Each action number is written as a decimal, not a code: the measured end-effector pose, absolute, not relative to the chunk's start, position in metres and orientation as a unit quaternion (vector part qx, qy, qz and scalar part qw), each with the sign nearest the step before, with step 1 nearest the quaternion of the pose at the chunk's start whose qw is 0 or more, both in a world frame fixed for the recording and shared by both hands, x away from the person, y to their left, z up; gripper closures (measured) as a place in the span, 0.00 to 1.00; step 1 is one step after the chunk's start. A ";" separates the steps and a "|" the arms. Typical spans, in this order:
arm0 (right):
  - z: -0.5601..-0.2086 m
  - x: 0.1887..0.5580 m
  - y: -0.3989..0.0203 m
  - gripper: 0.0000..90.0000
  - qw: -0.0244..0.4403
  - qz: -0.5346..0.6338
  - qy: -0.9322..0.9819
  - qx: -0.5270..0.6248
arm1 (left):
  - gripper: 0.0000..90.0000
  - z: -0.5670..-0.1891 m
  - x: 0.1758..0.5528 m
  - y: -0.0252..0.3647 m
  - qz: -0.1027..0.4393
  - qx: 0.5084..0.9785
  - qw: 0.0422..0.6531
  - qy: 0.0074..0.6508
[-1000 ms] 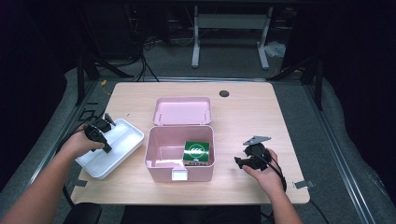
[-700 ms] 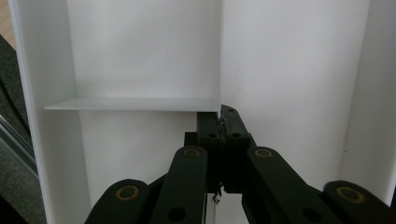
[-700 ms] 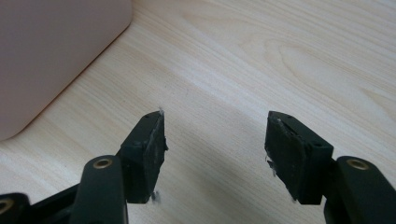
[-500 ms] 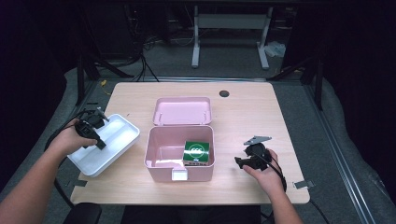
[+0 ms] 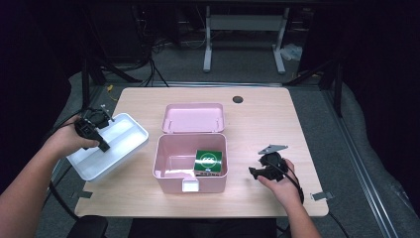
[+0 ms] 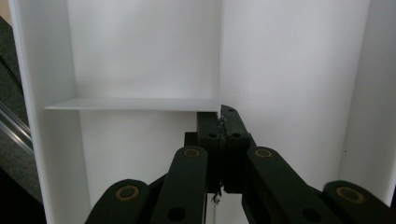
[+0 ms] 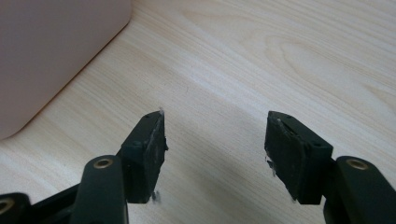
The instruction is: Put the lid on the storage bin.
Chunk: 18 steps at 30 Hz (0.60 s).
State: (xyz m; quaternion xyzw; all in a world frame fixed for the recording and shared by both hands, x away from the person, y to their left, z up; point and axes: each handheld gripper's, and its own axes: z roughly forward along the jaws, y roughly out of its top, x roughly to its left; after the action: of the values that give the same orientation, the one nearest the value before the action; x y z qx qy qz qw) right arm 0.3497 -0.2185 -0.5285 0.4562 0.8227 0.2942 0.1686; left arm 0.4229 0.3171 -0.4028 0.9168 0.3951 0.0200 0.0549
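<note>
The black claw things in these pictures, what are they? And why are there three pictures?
They are grippers, pinching tools that a person holds, one in each hand. The high view looks down at a wooden table. The other two pictures come from little cameras riding on the grippers. The left gripper has its jaws pinched shut on a thin wall inside the white tray; up close you see that divider wall. The right gripper is open and holds nothing, just hanging over the table. In the middle sits a pink box with its lid open, and a green packet inside.
</note>
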 end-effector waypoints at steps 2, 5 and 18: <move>-0.529 0.350 -0.219 0.42 0.166 0.296 0.824 0.453 | 0.99 -0.399 0.423 0.314 0.023 0.919 0.053 0.391; -0.529 0.350 -0.219 0.42 0.166 0.296 0.824 0.454 | 0.99 -0.394 0.423 0.310 0.023 0.921 0.055 0.386; -0.530 0.350 -0.219 0.42 0.164 0.296 0.823 0.457 | 0.99 -0.372 0.424 0.294 0.032 0.933 0.062 0.353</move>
State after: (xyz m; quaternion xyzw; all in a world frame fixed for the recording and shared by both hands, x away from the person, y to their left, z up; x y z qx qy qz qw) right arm 0.3504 -0.2193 -0.5299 0.4569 0.8226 0.2961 0.1640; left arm 0.4237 0.2938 -0.3719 0.9330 0.3529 0.0322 0.0621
